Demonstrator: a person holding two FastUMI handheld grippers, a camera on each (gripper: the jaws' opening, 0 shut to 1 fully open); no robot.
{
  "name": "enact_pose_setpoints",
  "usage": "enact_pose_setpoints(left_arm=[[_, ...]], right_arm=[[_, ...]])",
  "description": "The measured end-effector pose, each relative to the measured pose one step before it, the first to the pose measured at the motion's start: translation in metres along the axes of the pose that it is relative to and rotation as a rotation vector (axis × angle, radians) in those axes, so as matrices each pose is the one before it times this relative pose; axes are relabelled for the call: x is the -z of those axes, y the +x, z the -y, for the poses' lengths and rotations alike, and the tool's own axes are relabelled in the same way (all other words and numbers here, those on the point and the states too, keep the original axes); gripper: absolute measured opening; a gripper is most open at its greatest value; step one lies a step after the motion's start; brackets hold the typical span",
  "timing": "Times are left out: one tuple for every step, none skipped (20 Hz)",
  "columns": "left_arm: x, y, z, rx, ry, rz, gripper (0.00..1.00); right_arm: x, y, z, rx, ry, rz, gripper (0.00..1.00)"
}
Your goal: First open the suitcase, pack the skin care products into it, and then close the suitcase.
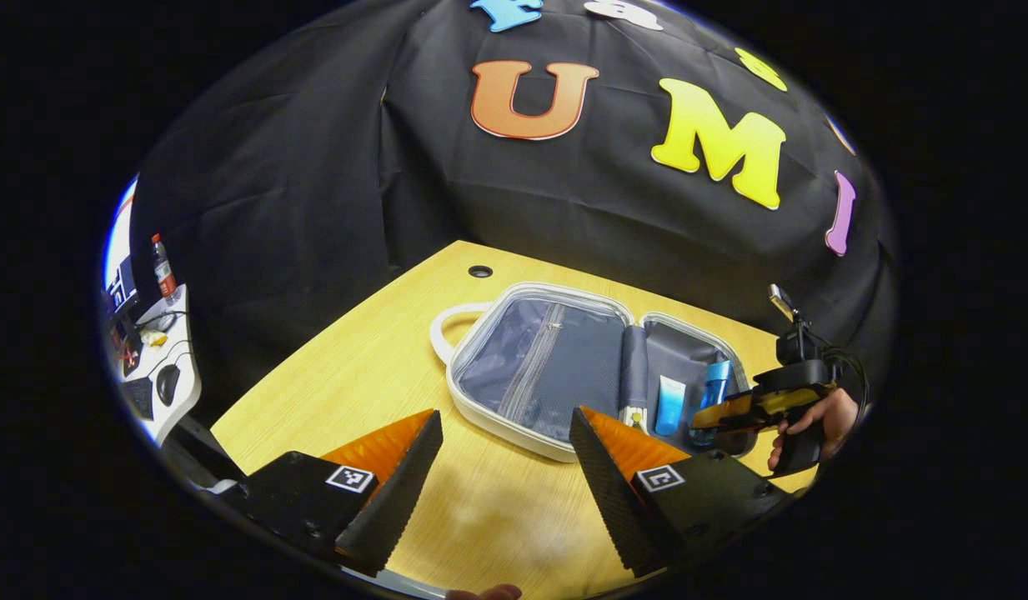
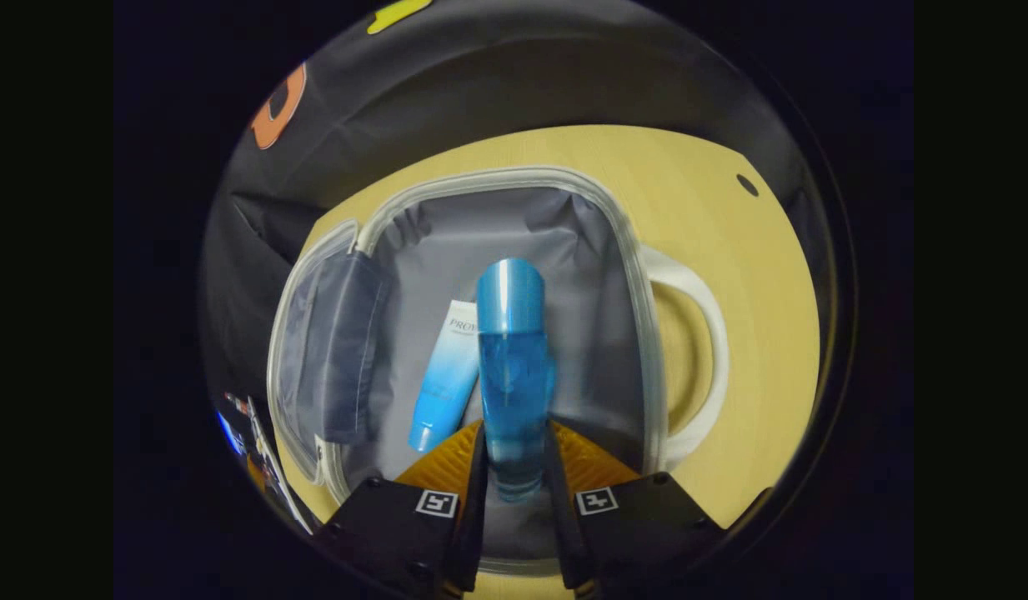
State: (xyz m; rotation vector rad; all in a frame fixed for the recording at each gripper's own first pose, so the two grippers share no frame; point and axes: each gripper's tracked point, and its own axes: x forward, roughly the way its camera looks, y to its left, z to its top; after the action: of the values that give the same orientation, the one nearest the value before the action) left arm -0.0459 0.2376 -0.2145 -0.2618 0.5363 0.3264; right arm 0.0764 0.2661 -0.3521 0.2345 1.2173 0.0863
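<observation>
Your right gripper (image 2: 514,467) clamps the blue bottle (image 2: 512,367) over the open suitcase (image 2: 639,275), apparently just above its lining; lower it beside the tube (image 2: 447,375) before releasing. Left gripper (image 1: 501,467) waits wide open, empty.

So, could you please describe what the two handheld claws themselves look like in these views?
The left claw has two wedge-shaped fingers with ribbed, serrated inner faces on black bodies, each carrying a small square black-and-white marker. The right claw has the same black bodies and square markers. In the left gripper view, the right claw has a black pistol-style handle, a black cable looping behind it and a small upright device on top.
</observation>
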Motion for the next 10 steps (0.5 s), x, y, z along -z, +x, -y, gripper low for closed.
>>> enact_pose_setpoints(left_arm=[[-0.00206,0.00183,0.00367,0.00838,-0.00311,0.00362,0.98],[-0.00148,0.00104,0.00091,0.00414,0.00210,0.00435,0.98],[-0.00134,0.00026,-0.00031,0.00635,0.00554,0.00446,0.98],[-0.00188,0.00084,-0.00013,0.00894,0.00352,0.00277,0.98],[-0.00091,0.00032,-0.00152,0.00461,0.00169,0.00359,0.98],[-0.00247,0.00066,-0.00276,-0.00019,0.00063,0.00476,0.98],[-0.00066,0.00167,-0.00151,-0.00021,-0.00263,0.00244,0.98],[-0.00178,0.00170,-0.00272,0.00361,-0.00597,0.00004,0.98],[-0.00202,-0.00017,-0.00281,0.00101,-0.00683,0.00230,0.98],[-0.00213,0.00171,-0.00378,-0.00366,-0.00293,0.00236,0.98]], right_arm=[[0.00136,0.00203,0.00035,0.01372,-0.00539,-0.00567,0.34],[-0.00035,-0.00251,-0.00050,0.00774,-0.00086,-0.00010,0.35],[-0.00063,0.00131,0.00080,0.00565,-0.00426,-0.00002,0.31],[-0.00026,-0.00023,0.00020,0.00191,-0.00413,-0.00059,0.35],[0.00049,0.00049,0.00019,0.00047,-0.00438,0.00069,0.34],[0.00196,-0.00034,-0.00079,-0.00192,-0.00405,-0.00367,0.35],[0.00003,-0.00106,-0.00023,0.00158,-0.00884,0.00035,0.33],[-0.00037,-0.00256,-0.00144,-0.00527,-0.00325,0.00811,0.36],[-0.00164,-0.00489,0.00107,0.00307,-0.00812,0.01416,0.39],[-0.00149,-0.00427,0.00029,-0.00245,-0.01172,0.01447,0.37]])
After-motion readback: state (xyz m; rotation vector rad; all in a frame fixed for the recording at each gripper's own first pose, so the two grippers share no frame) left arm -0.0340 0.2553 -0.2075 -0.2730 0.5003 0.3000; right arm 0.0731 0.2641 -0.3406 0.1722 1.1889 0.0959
